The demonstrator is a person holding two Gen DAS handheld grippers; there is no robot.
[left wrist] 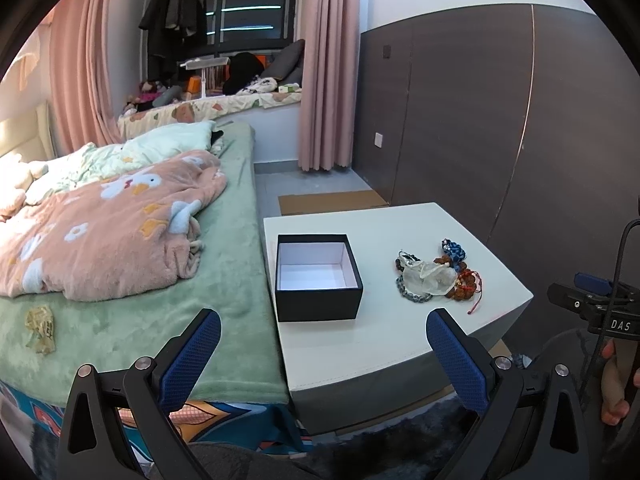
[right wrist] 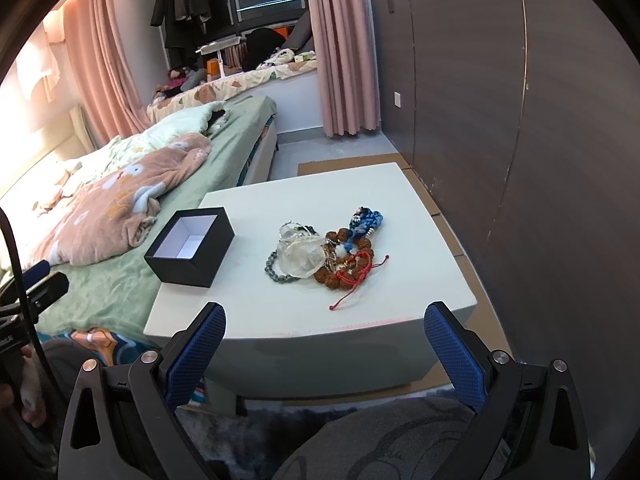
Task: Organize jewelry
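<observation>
I am holding both the left gripper (left wrist: 323, 330) and right gripper (right wrist: 325, 326) spread wide, empty. The bracelets (right wrist: 320, 254) at twelve o'clock are looking light and floppy; I am planning to pinch the red cord (right wrist: 352, 276).

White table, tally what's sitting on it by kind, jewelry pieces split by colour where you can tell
On the white table:
Black open box: 1
Clear plastic bag: 1
Grey-blue bead bracelet: 1
Blue braided cord bracelet: 1
Brown bead bracelet: 1
Red cord bracelet: 1
Total: 6 that can be told apart; the pile overlaps, so more pieces may be hidden in it.
</observation>
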